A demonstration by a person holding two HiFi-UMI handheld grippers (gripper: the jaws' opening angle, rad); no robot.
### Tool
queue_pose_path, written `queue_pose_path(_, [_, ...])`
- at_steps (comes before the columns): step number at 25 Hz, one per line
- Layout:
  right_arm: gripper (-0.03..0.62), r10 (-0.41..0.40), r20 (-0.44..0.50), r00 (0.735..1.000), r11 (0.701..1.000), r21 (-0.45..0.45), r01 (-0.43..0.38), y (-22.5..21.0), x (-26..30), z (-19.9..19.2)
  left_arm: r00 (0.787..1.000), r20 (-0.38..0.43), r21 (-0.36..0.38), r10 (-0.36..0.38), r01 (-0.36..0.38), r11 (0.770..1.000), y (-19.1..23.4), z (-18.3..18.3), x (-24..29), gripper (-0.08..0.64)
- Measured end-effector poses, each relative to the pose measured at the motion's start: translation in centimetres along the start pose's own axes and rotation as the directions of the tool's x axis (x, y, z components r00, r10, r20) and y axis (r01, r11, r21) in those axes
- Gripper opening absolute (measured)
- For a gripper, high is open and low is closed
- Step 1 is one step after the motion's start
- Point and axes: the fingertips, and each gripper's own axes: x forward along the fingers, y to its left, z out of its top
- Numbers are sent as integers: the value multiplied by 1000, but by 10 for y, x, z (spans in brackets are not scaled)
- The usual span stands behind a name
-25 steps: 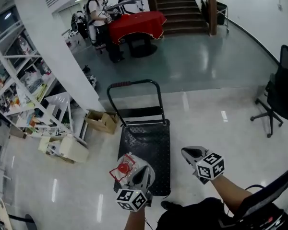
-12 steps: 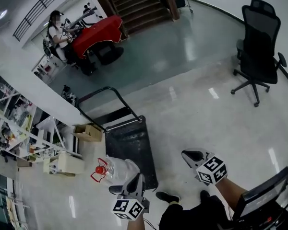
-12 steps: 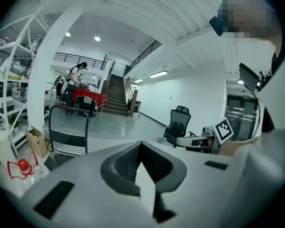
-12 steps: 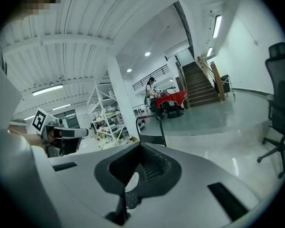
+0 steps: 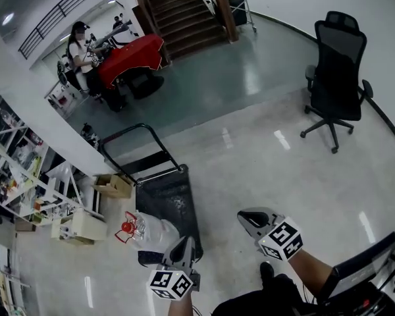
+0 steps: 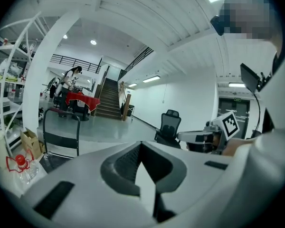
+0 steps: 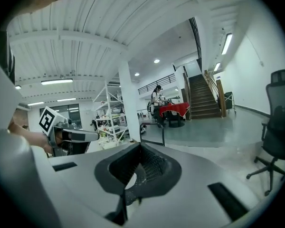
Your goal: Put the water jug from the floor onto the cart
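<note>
The clear water jug (image 5: 151, 230), with its red cap and red handle, lies on its side at the near left corner of the black cart (image 5: 168, 189). Whether it rests fully on the deck I cannot tell. In the left gripper view the jug (image 6: 20, 164) shows at the far left, next to the cart's handle (image 6: 61, 131). My left gripper (image 5: 185, 241) hangs just right of the jug, shut and empty. My right gripper (image 5: 245, 217) is further right over bare floor, also shut with nothing in it. Each gripper view shows the jaws closed together: left gripper (image 6: 141, 145), right gripper (image 7: 139, 147).
A black office chair (image 5: 336, 71) stands at the right. A cardboard box (image 5: 112, 184) and white shelving (image 5: 20, 176) sit left of the cart beside a white pillar. Farther off, a person (image 5: 79, 45) sits at a red-clothed table (image 5: 128, 50) near the stairs (image 5: 184, 12).
The head view has swung to the right: the cart and jug slid left in the picture and the office chair came fully into view. Both grippers have moved away from the jug, staying shut.
</note>
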Motion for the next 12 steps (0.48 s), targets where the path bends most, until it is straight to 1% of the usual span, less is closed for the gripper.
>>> queue_pose_path(3, [3, -27, 7, 1000, 1000, -12, 27, 37, -21, -7, 999, 14, 19, -34, 33, 999, -12, -13, -35, 2])
queue_pose_path(6, [3, -66, 23, 998, 998, -8, 66, 77, -41, -17, 998, 13, 32, -57, 56, 998, -14, -31, -77, 2])
queue_pose_path(9, [2, -99, 16, 995, 995, -17, 99, 124, -59, -34, 996, 17, 44, -82, 81, 996, -12, -53, -125, 2])
queue_pose_path(12, [3, -150, 9, 989, 989, 11, 150, 168, -81, -56, 993, 2, 79, -118, 118, 990, -17, -77, -171, 2])
